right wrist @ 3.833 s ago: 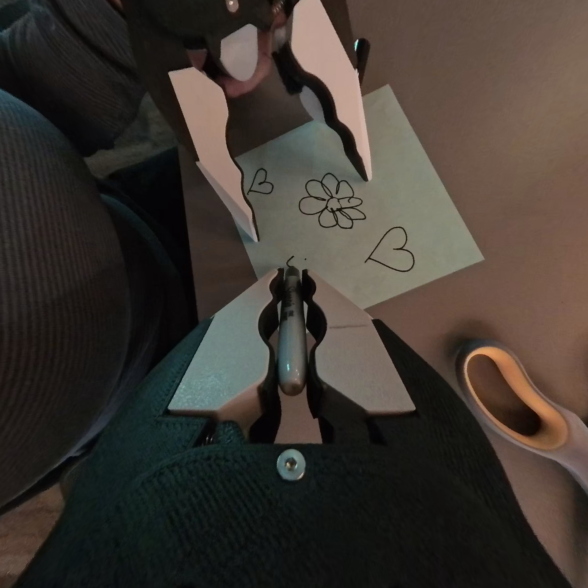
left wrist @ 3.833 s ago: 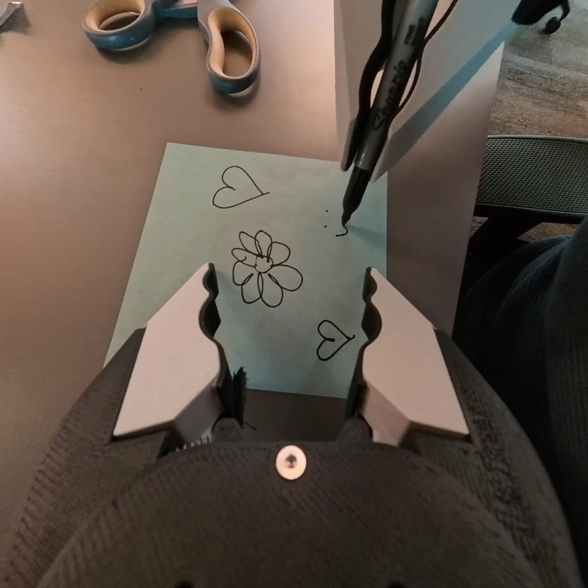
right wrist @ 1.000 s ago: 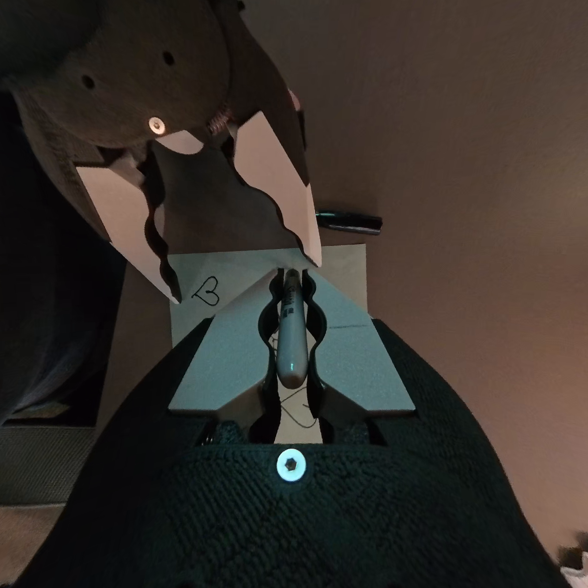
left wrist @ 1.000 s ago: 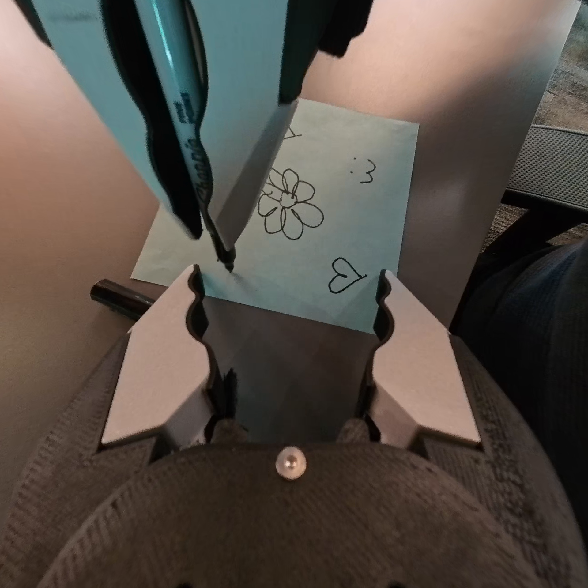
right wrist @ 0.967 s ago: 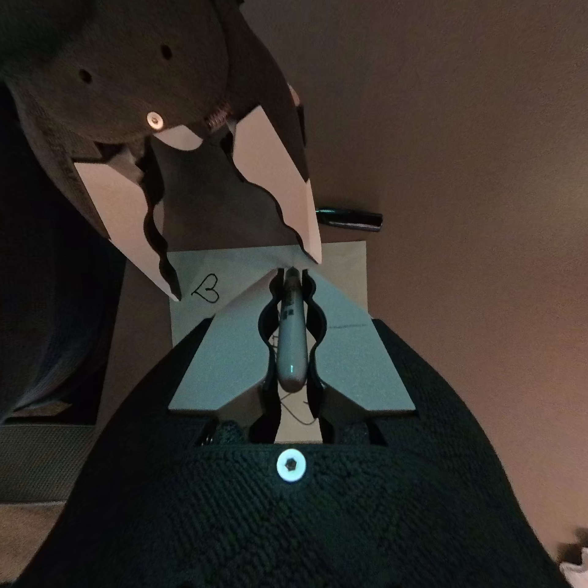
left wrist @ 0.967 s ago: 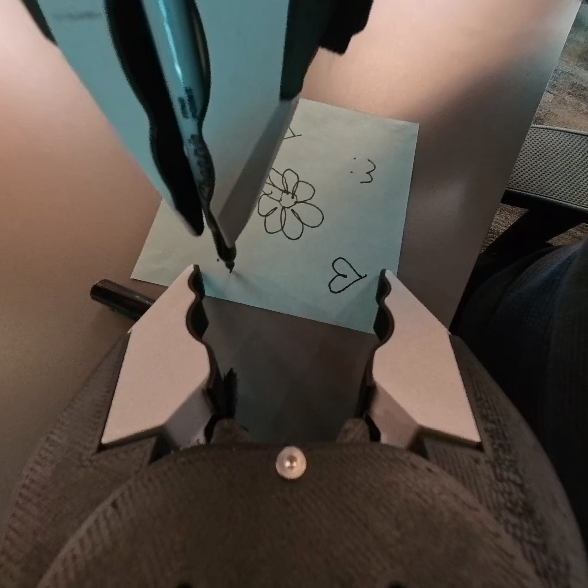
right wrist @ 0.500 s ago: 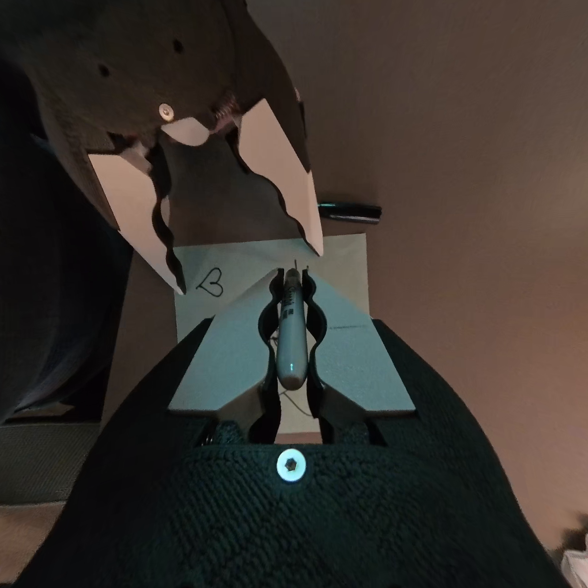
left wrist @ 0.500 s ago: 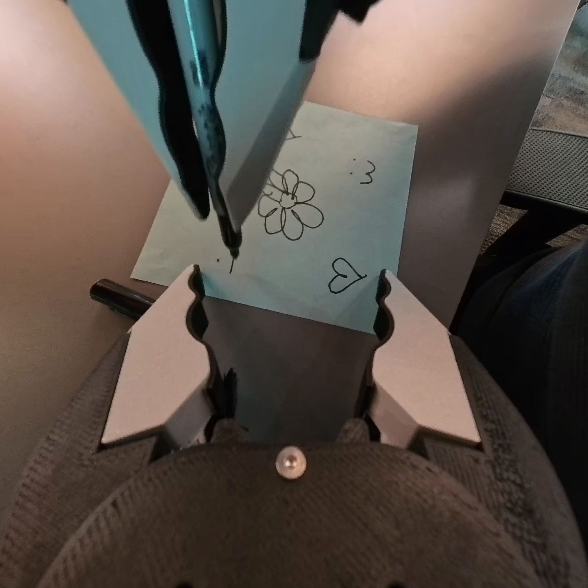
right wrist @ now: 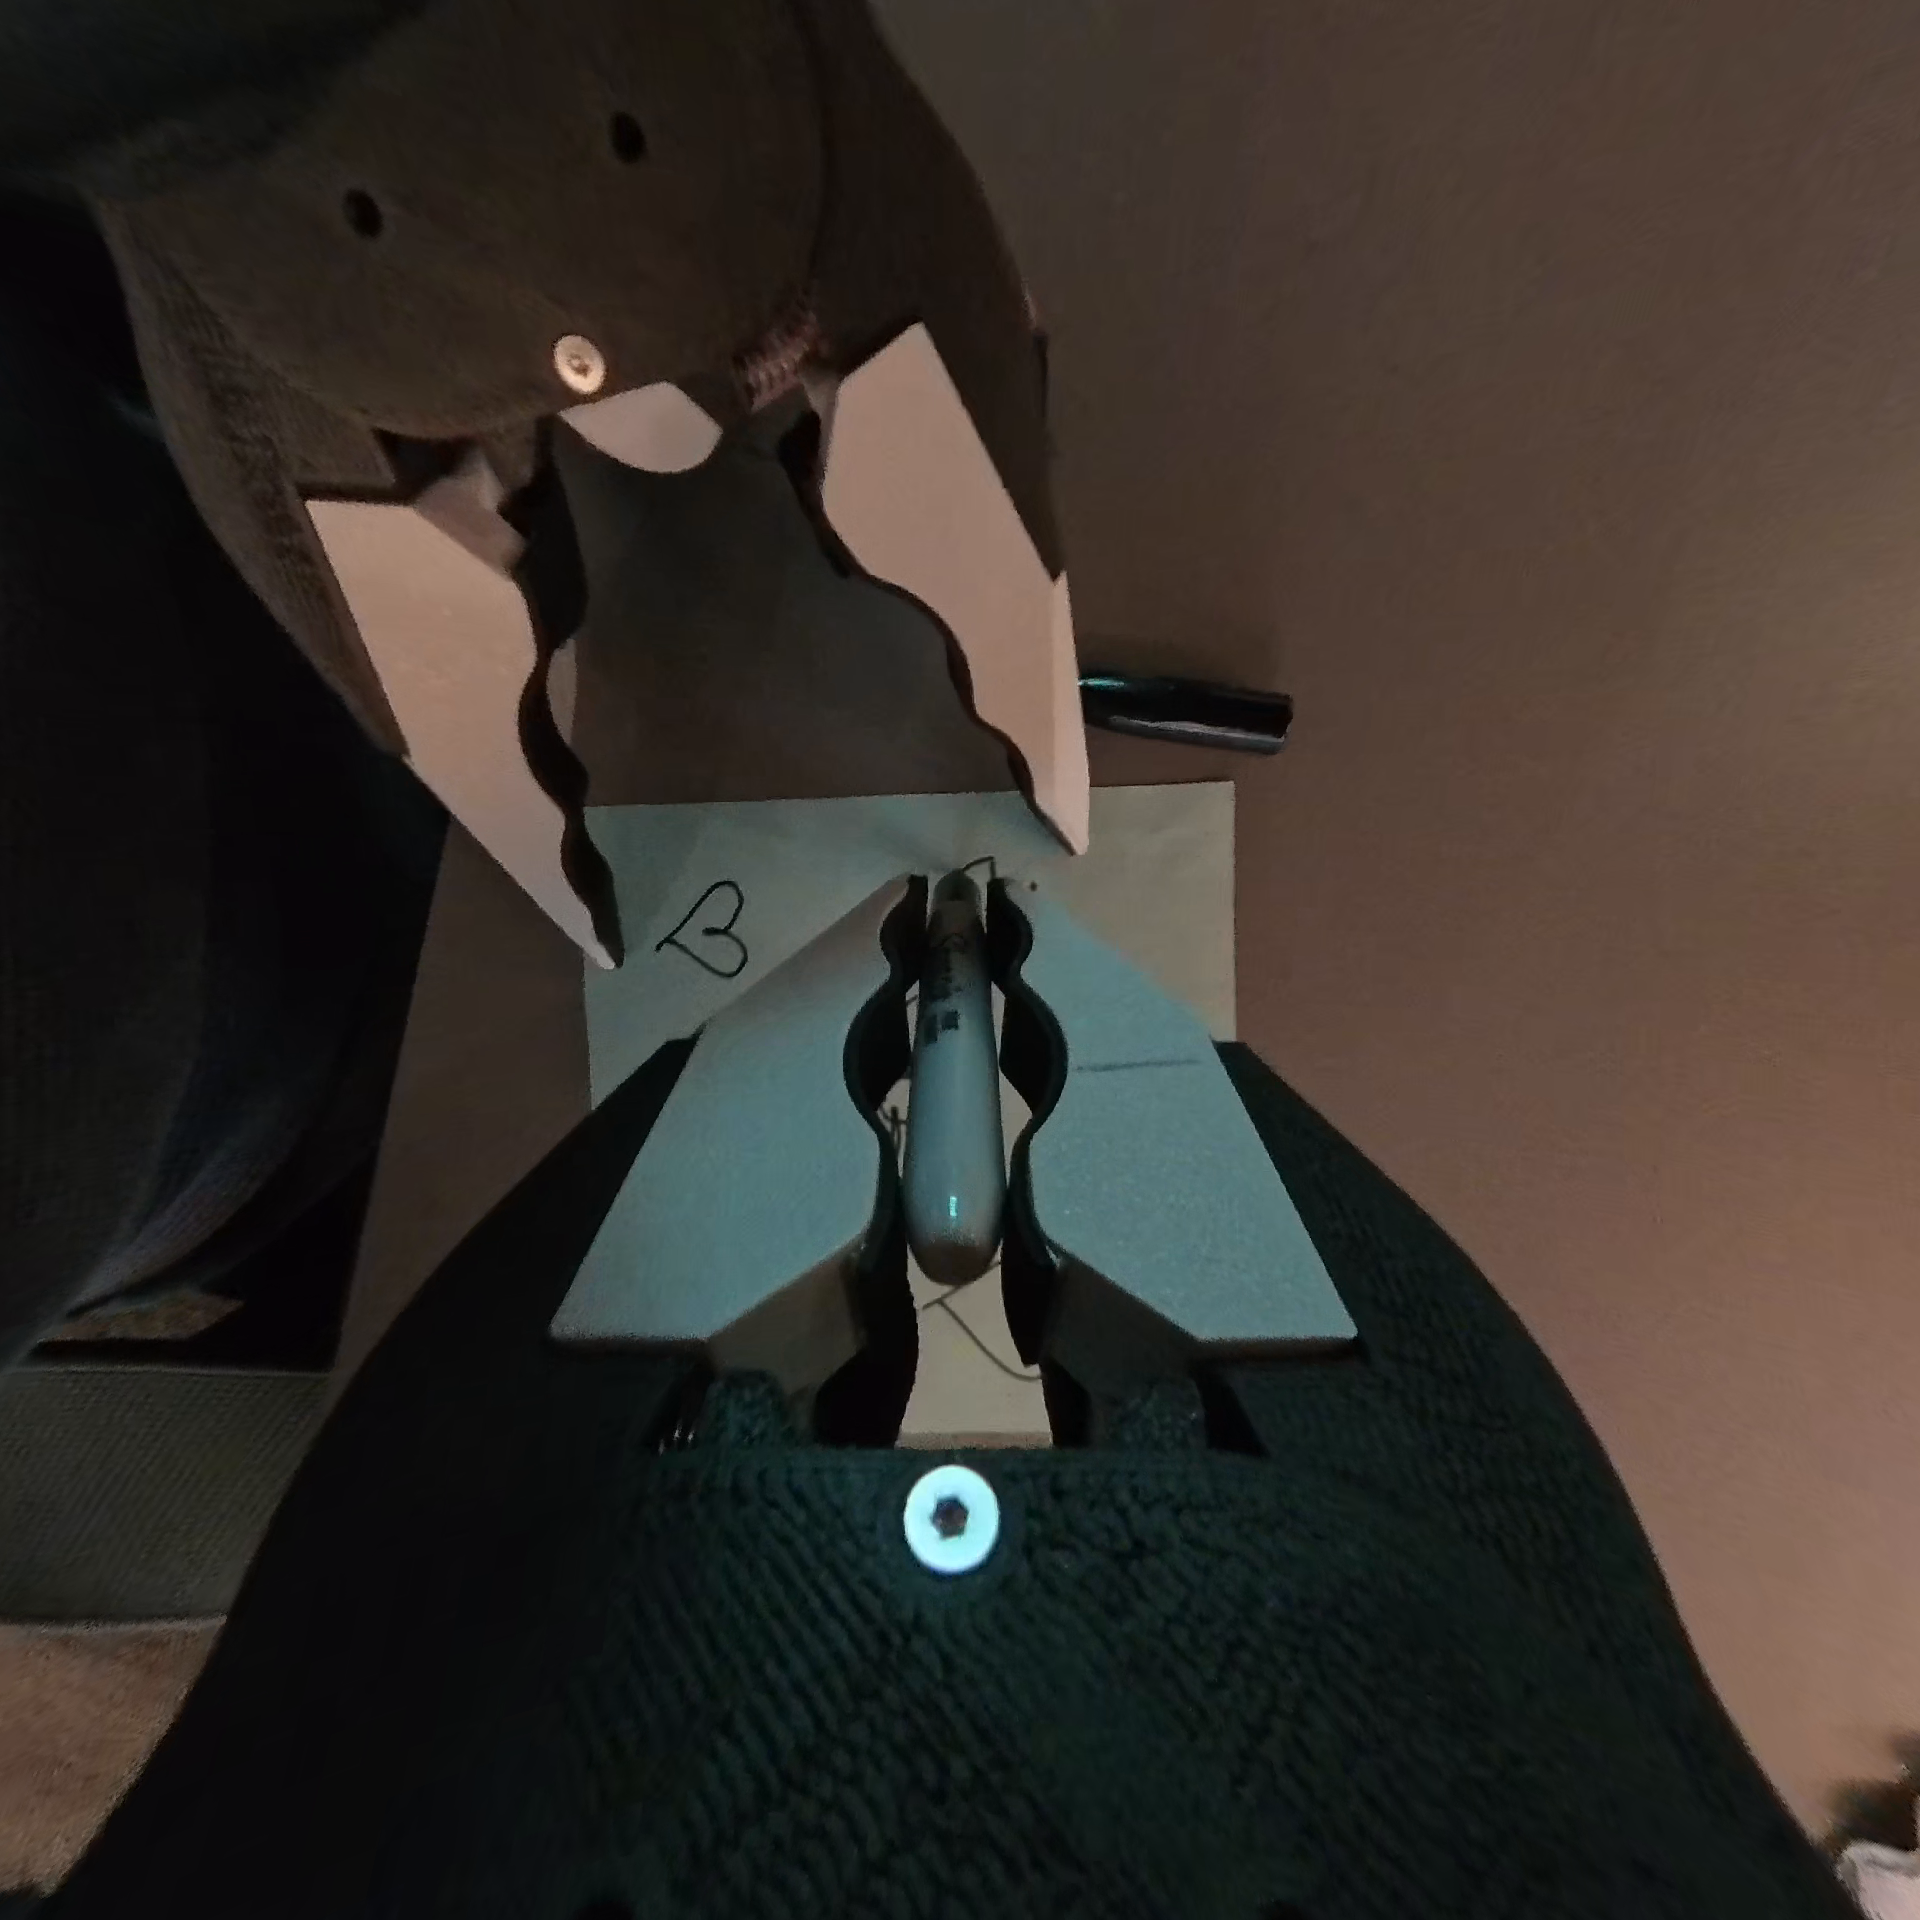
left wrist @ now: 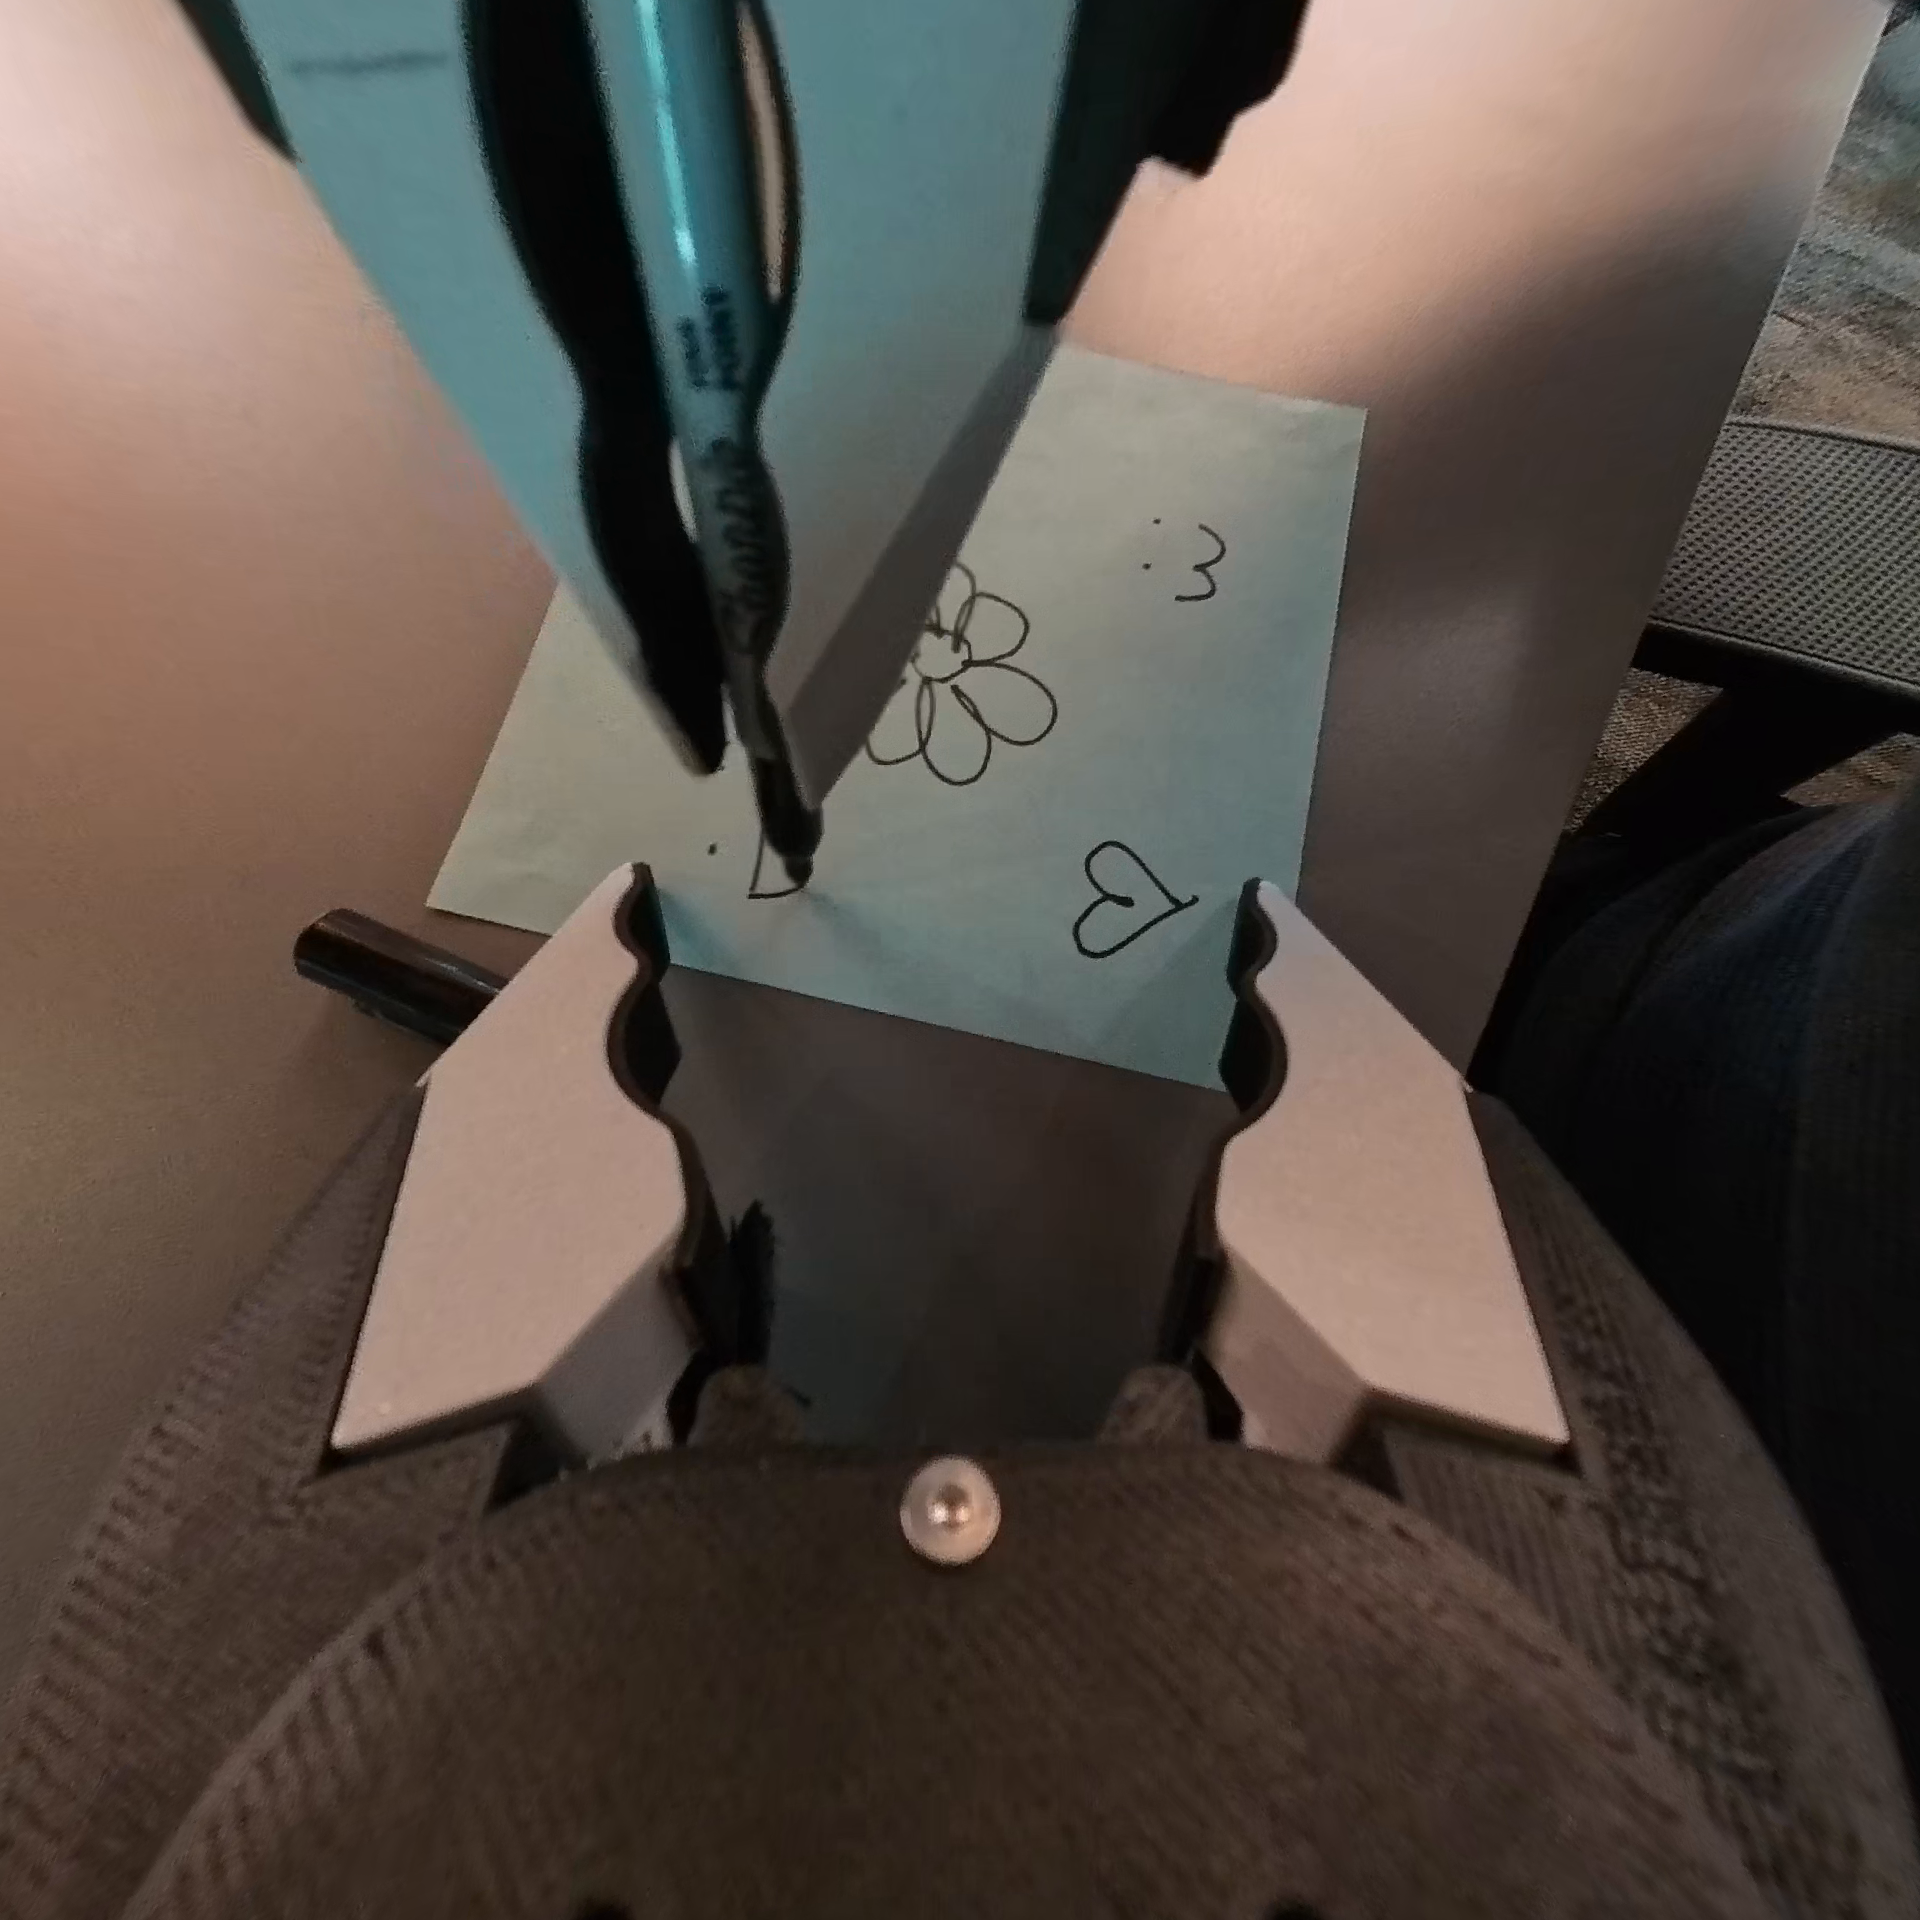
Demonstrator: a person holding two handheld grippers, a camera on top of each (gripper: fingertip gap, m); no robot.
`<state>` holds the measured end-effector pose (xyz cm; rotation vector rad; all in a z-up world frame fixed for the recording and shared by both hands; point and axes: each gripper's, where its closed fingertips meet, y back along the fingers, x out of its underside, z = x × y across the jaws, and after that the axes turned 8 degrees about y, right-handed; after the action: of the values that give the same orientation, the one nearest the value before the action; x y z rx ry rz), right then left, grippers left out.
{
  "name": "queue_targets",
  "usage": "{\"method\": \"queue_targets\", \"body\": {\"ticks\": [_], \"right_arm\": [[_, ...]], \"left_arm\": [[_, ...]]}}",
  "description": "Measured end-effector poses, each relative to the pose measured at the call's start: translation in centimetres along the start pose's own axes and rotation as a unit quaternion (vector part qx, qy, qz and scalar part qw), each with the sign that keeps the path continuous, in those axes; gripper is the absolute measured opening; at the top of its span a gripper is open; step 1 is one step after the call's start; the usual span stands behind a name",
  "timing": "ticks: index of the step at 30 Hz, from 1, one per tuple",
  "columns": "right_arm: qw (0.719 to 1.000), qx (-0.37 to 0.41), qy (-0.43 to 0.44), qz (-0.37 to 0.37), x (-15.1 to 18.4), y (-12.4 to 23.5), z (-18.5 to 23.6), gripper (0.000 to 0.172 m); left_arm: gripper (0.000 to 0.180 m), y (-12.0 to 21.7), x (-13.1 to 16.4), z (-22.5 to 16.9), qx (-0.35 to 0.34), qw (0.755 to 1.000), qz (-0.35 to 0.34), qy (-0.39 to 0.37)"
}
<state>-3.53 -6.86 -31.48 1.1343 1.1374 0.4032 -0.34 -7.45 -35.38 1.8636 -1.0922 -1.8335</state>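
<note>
A light blue sheet of paper (left wrist: 1143, 883) lies on the table with a flower (left wrist: 956, 696), hearts and small marks drawn on it in black. My right gripper (right wrist: 951, 888) is shut on a grey marker (right wrist: 951, 1091); in the left wrist view the marker (left wrist: 727, 540) comes down from the top and its tip touches the paper at a fresh line near the front left corner. My left gripper (left wrist: 940, 904) is open wide and empty, its fingertips at the paper's near edge. It shows in the right wrist view (right wrist: 831, 894) above the paper.
The black marker cap (left wrist: 384, 971) lies on the table left of the paper, also in the right wrist view (right wrist: 1184, 712). A person's dark sleeve (left wrist: 1714, 1091) and a mesh chair seat (left wrist: 1808, 551) are at the right, past the table edge.
The right gripper carried the marker from the paper's far right corner to its near left corner. In the last second the tip has drawn a short angled line there. The left gripper stayed open and still.
</note>
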Motion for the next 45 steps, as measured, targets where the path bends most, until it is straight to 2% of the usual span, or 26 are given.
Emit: {"method": "queue_targets", "body": {"ticks": [8,22,25,27,30,34,37,39,42,45], "right_arm": [[1.000,-0.005,-0.017,0.002,1.4,0.8,0.4,0.008],[0.999,0.020,-0.041,0.007,2.6,1.5,-1.3,0.008],[0.997,0.051,-0.048,-0.036,1.9,3.1,-1.5,0.008],[0.990,0.097,-0.056,-0.081,1.7,4.9,-1.9,0.008],[0.973,0.165,-0.070,-0.144,2.0,7.0,-2.4,0.008],[0.943,0.246,-0.084,-0.210,3.2,8.3,-3.3,0.008],[0.925,0.258,-0.105,-0.257,3.6,8.3,-3.6,0.008],[0.915,0.268,-0.110,-0.280,3.8,8.4,-3.9,0.008],[0.908,0.273,-0.112,-0.298,4.0,8.5,-4.1,0.008],[0.898,0.279,-0.107,-0.324,3.7,8.9,-4.0,0.008]], "left_arm": [[0.107,0.0,0.0,0.0,0.000,1.000,-0.002,0.000],[0.107,0.1,0.0,0.0,0.007,1.000,-0.001,-0.006],[0.104,0.6,0.0,-0.3,0.026,1.000,0.001,-0.006],[0.098,1.9,-1.4,-0.1,0.035,0.997,-0.057,0.027],[0.078,4.2,-2.6,2.5,-0.036,0.989,-0.136,0.047],[0.047,5.0,-2.6,6.9,-0.183,0.966,-0.153,0.096],[0.041,4.6,-1.8,9.3,-0.253,0.951,-0.120,0.132],[0.039,4.0,-0.9,9.7,-0.261,0.950,-0.083,0.148],[0.039,3.1,-0.8,9.3,-0.224,0.955,-0.076,0.177],[0.040,2.3,-0.3,9.2,-0.222,0.958,-0.050,0.177]]}}
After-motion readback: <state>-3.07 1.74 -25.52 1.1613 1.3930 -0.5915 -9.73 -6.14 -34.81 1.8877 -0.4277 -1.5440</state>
